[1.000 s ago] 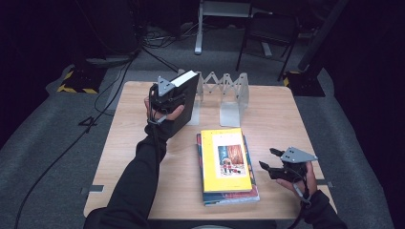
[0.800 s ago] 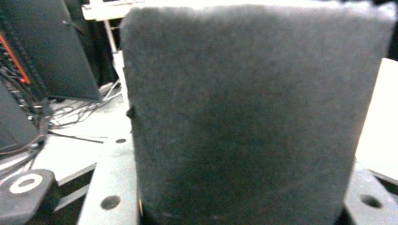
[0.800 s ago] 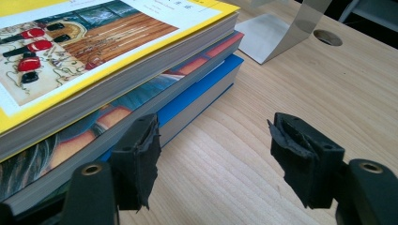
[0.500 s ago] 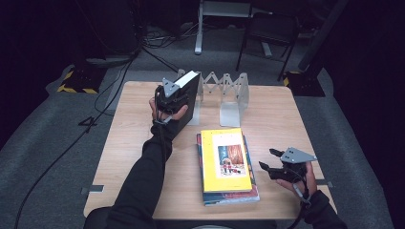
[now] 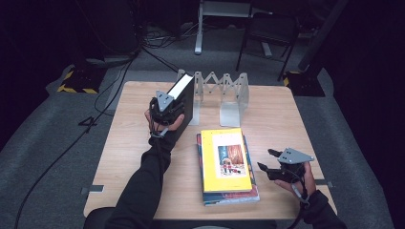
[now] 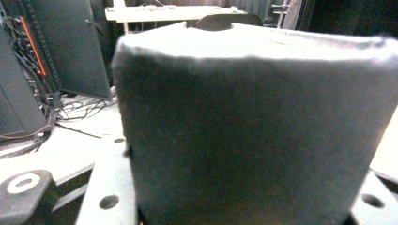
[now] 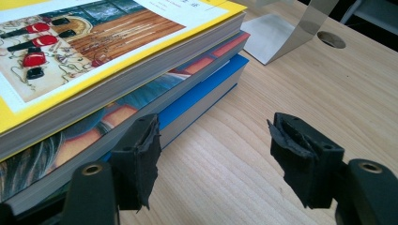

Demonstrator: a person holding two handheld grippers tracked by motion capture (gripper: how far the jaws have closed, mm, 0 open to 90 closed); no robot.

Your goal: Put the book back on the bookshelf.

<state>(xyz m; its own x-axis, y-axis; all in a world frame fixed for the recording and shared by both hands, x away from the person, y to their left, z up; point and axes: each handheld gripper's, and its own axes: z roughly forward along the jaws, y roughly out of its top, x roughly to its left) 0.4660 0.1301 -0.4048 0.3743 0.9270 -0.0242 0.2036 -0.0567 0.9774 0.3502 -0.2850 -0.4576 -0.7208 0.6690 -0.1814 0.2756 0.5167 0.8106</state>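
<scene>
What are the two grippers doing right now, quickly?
Left gripper: closed on the black book, held upright by the folding book rack.
Right gripper: open, fingers empty, beside the stack of books.

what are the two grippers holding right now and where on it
The left gripper grips the upright black book across its thickness, at the near edge. The right gripper holds nothing, jaws open.

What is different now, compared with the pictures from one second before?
The left gripper, shut on the black book, has moved slightly down and toward the person at the left end of the metal book rack; the book stays upright in its grip. The right gripper rests open beside the stack of books, as before. Nothing was released.
</scene>
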